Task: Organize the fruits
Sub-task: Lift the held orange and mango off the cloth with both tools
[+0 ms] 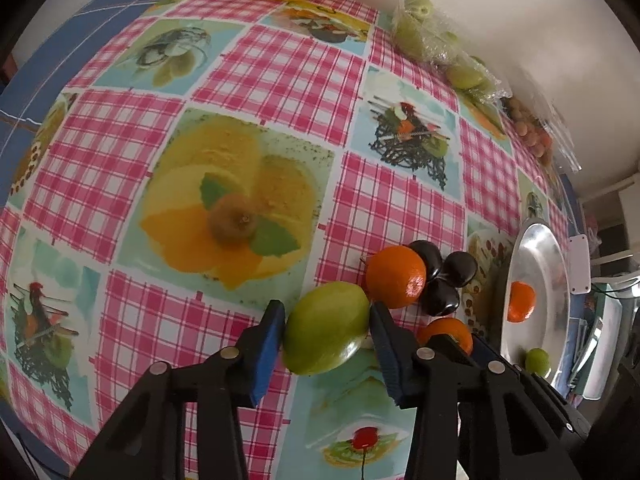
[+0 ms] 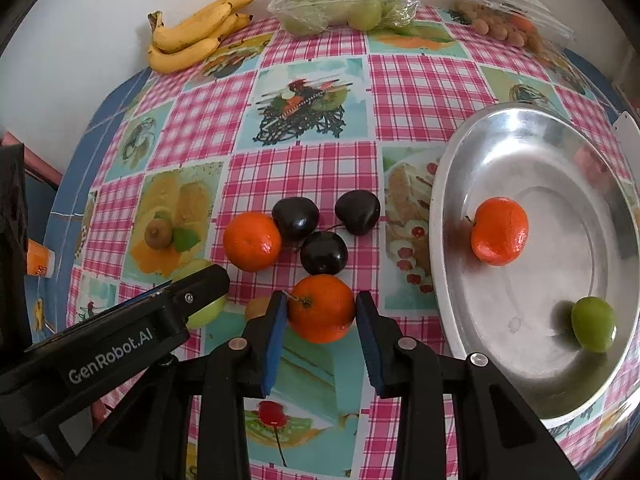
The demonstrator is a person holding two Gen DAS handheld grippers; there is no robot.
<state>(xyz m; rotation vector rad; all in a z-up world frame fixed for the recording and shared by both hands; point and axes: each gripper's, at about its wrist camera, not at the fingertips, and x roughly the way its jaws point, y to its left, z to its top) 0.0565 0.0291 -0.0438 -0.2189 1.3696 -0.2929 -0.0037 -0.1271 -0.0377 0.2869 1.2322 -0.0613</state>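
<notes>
My left gripper (image 1: 326, 326) is shut on a green fruit (image 1: 326, 328), which rests on or just above the checked tablecloth. My right gripper (image 2: 320, 312) is shut on an orange (image 2: 322, 308) at the table's near side. Another orange (image 2: 252, 241) and three dark plums (image 2: 324, 252) lie just beyond. The silver plate (image 2: 452, 208) on the right holds one orange (image 2: 500, 230) and one green fruit (image 2: 593, 328). The left gripper's body (image 2: 120, 336) shows in the right wrist view, over the green fruit (image 2: 206, 310).
Bananas (image 2: 192, 36) lie at the back left by the wall. A plastic bag of green fruits (image 2: 340, 8) and a bag of small brown fruits (image 2: 504, 28) sit along the back edge. An orange-and-white object (image 2: 38, 262) is beyond the table's left edge.
</notes>
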